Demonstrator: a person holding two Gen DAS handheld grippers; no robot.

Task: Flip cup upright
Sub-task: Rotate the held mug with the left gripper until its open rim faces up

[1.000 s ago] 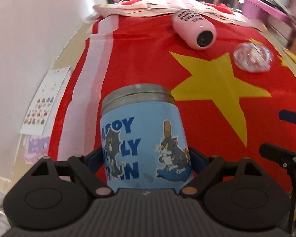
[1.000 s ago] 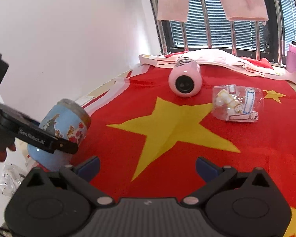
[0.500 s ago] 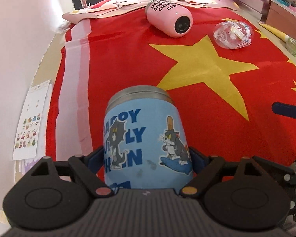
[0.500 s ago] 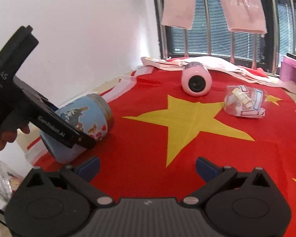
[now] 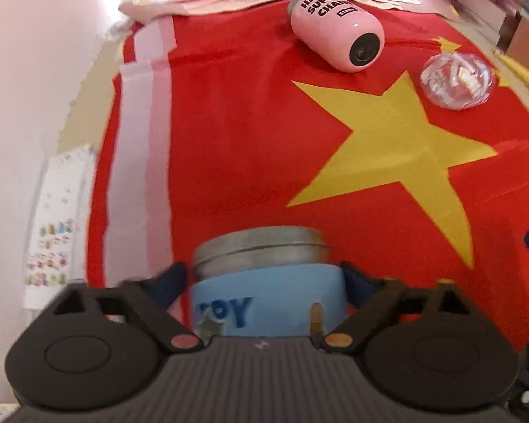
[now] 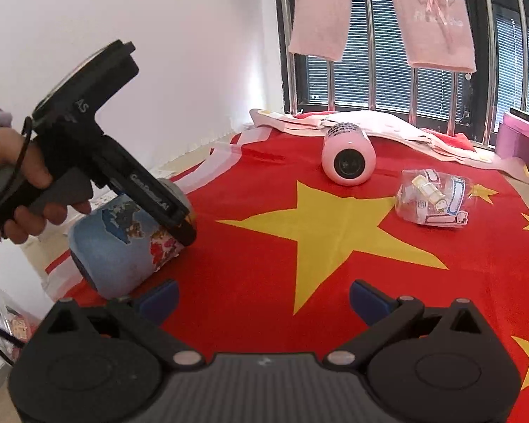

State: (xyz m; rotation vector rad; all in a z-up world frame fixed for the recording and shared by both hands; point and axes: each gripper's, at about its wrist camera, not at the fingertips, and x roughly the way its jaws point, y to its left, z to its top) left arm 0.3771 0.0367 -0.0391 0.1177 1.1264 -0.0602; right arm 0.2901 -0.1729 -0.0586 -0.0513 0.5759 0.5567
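Red flag cloth (image 5: pixel 250 134) with a yellow star is covering the table under me. At its near left edge the blue cup (image 6: pixel 123 246) is lying tilted, metal rim pointing far and upward, and I am gripping it in the left gripper (image 5: pixel 264 282), jaws closed on its sides. My right gripper (image 6: pixel 264 296) is idling wide open, holding nothing. Farther off, a pink bottle (image 5: pixel 338 28) and a clear packet (image 6: pixel 433 201) are lying. I judge I am mid-flip; next comes rotating the cup onto its base.

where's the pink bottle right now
The pink bottle lies on its side at the far end of the red flag cloth, just left of the clear plastic packet, below the window.
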